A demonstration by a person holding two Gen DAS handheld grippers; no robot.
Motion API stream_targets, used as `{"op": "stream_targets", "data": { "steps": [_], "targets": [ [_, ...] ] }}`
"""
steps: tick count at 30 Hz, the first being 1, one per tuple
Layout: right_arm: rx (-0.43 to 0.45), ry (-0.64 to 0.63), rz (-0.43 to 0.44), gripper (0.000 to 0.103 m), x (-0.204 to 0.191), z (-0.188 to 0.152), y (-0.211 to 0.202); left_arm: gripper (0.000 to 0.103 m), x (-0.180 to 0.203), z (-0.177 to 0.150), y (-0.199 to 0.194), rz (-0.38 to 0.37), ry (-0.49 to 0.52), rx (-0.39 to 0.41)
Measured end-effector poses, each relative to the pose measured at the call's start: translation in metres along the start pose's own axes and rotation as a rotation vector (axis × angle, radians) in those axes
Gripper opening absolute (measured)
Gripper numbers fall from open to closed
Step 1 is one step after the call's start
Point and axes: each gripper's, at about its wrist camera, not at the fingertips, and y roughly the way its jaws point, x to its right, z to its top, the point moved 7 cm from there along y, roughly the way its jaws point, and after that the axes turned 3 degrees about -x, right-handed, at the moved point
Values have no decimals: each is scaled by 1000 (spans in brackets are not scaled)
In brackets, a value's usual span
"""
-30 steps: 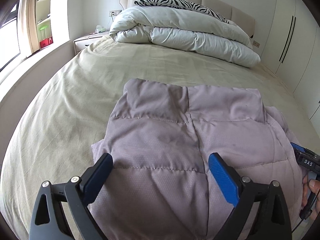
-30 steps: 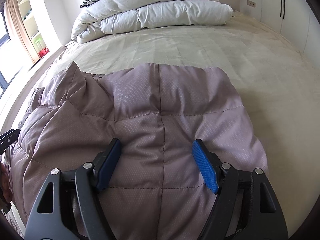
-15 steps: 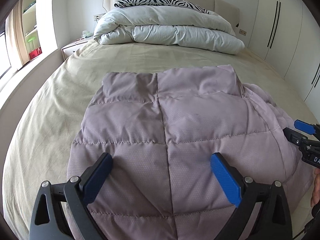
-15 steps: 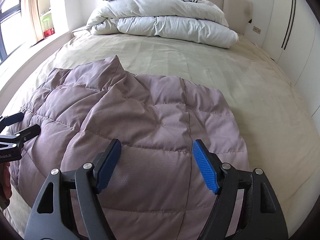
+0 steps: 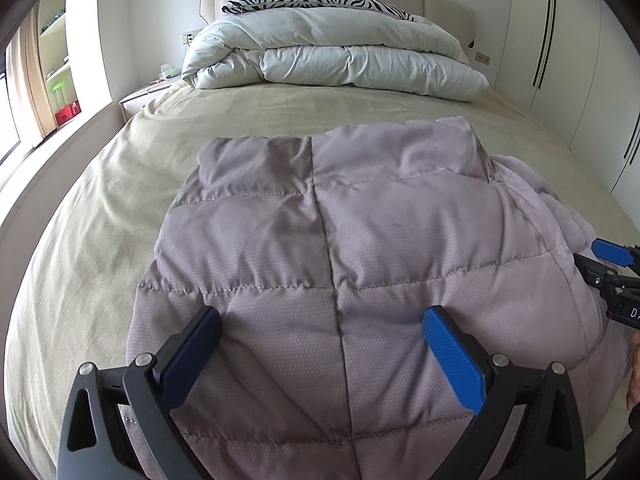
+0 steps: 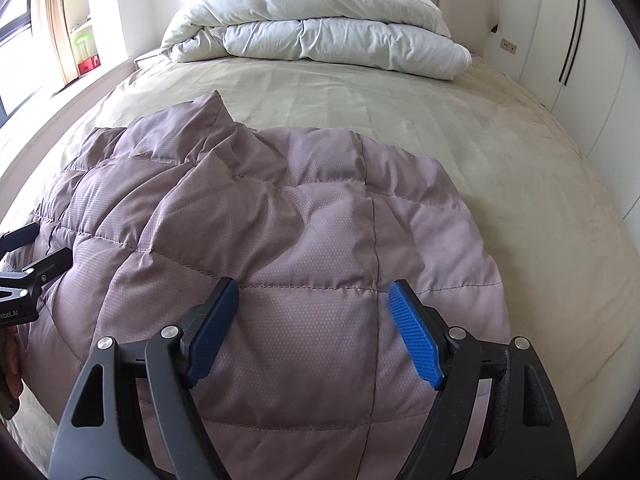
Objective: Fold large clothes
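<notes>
A mauve quilted puffer garment [image 5: 360,240] lies folded in a thick pile on the beige bed [image 5: 120,184]; it also shows in the right wrist view [image 6: 280,240]. My left gripper [image 5: 320,356] is open and empty, jaws wide apart, hovering over the garment's near left part. My right gripper [image 6: 312,332] is open and empty over the near right part. Each gripper's tip shows at the edge of the other's view: the right gripper [image 5: 608,268] and the left gripper [image 6: 24,256]. A raised corner of the garment [image 6: 212,116] sticks up at the far left.
A folded white duvet [image 5: 332,60] and a zebra-print pillow [image 5: 312,0] lie at the headboard. White wardrobe doors [image 5: 580,60] run along the right. A nightstand [image 5: 140,98] and a window ledge with shelves stand at the left. Bare sheet [image 6: 360,92] lies beyond the garment.
Both grippers have pulled back and risen a little, staying open. The views have swung toward the headboard. The garment lies in much the same pile.
</notes>
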Motion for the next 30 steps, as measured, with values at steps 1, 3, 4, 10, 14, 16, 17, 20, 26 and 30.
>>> {"op": "stream_targets", "data": {
  "steps": [1,3,4,10,14,16,17,20,26,30],
  "targets": [
    [0,2,1,79,1,0,1,103,0,0,0,2,0,1],
    [0,19,19,79,3,0,2,103,0,0,-2,8,3,4],
    [3,34,34,80,6,0,1,103,0,0,-4,15,5,6],
    [60,136,186,80,25,1,-25,99,-16,-1,-38,-60,-95,60],
    [74,203,258,80,53,-2,-44,99,-49,-1,-60,-67,-175,79],
    [69,237,273,80,70,-5,-47,99,-64,-2,-65,-29,-172,79],
    [64,253,275,80,78,-9,-50,99,-70,-3,-67,-8,-169,80],
    [44,293,300,80,101,-21,-51,99,-87,-8,-72,24,-180,73],
    [30,339,283,80,130,-43,-50,99,-98,-14,-74,34,-177,58],
    [-3,347,316,80,134,-51,-41,99,-95,-16,-72,22,-170,51]
  ]
}}
